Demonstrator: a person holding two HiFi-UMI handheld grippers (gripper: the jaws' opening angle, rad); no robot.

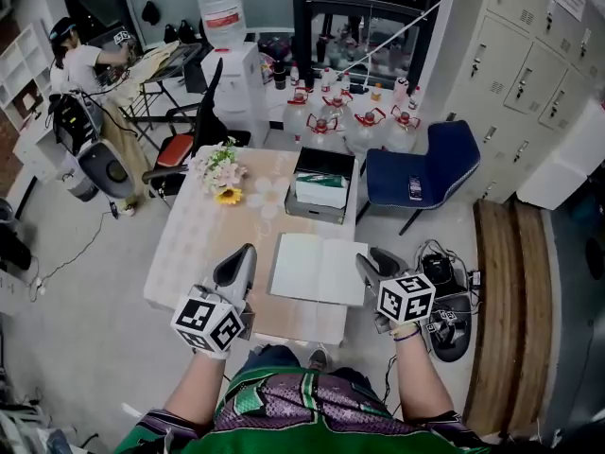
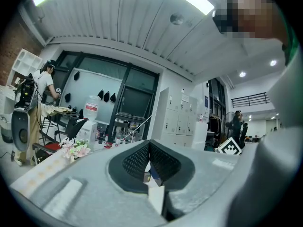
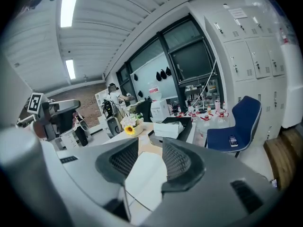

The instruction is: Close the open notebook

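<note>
Right tool wide apart, empty

A pale table stands at frame centre on a grey floor. Beige lockers fill the upper right. A blue chair sits right of centre. A water dispenser stands top centre.
</note>
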